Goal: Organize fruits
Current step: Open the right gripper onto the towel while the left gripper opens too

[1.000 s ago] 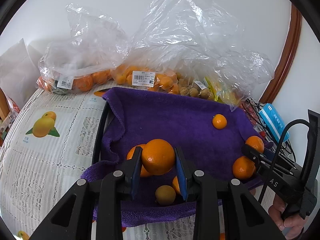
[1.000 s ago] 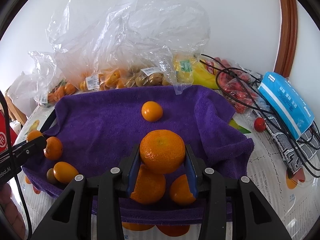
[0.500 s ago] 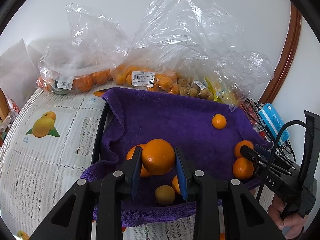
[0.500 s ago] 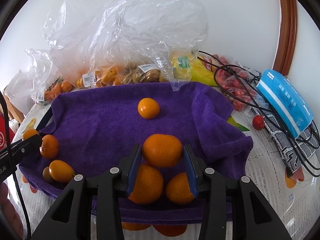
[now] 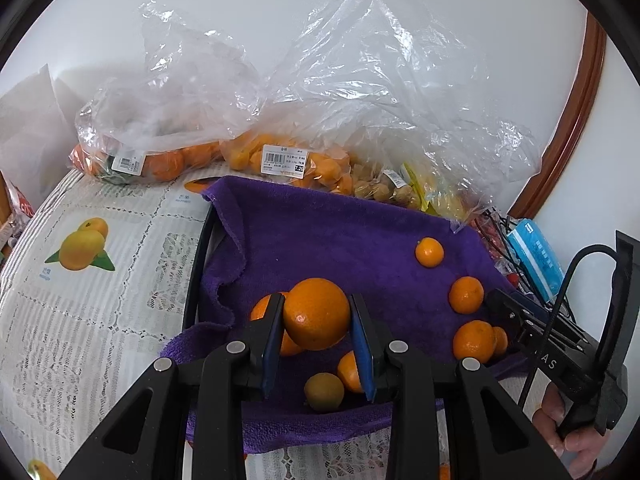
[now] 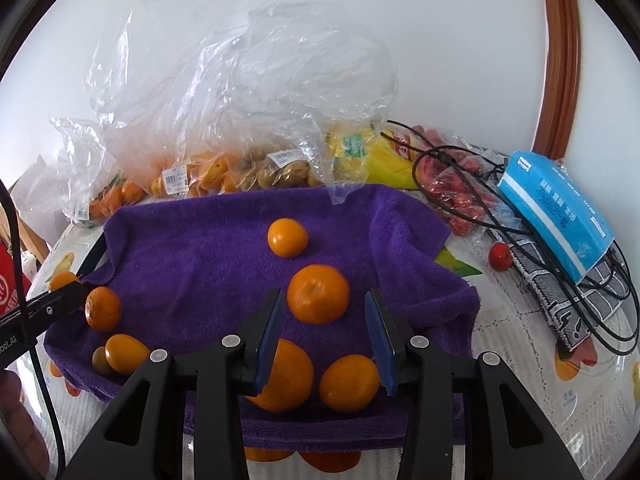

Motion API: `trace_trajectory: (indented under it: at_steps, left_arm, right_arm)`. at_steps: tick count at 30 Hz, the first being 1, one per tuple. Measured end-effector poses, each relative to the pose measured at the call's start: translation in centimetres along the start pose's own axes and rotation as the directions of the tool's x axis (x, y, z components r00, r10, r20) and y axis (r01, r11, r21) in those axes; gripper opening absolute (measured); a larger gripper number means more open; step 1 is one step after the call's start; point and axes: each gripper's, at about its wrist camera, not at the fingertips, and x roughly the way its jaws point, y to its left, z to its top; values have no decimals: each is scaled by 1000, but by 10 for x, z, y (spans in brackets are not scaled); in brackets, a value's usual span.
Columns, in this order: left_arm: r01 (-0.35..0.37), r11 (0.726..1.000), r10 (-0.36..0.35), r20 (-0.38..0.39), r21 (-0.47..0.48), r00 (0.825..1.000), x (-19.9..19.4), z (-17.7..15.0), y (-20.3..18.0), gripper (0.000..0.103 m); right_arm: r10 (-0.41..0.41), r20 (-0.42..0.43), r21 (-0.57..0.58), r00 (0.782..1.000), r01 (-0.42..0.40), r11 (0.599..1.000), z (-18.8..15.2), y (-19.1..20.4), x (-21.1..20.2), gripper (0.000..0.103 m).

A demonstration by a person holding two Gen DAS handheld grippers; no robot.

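While the left gripper (image 5: pixel 316 320) pinches an orange (image 5: pixel 316 314), hiding fruit behind, the right gripper (image 6: pixel 324 316) jaws spread around a dimpled mandarin (image 6: pixel 318 299).

Your left wrist camera is looking forward and down from the near left edge of the purple towel (image 5: pixel 320 232), close to it. Your right wrist camera is facing likewise from the near right edge. Both are sharing the towel, the produce bags (image 6: pixel 224 112) behind, and the wall.

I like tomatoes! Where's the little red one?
In the right wrist view, the cherry tomato sits on the right, off the purple towel, beside the blue tissue pack.
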Motion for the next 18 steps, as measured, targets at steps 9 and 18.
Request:
trace_trajectory:
  at_steps: [9,18]
  left_arm:
    - [51,998,-51,4,23,999,6,-6,-11,30]
    - [27,998,-25,-43,55,999,24,-15,-17,30]
  right_arm:
    - [18,26,30,1000,-19,999,3,-7,-12,42]
    - [-6,40,-39,999,8,999,0,8,-17,42]
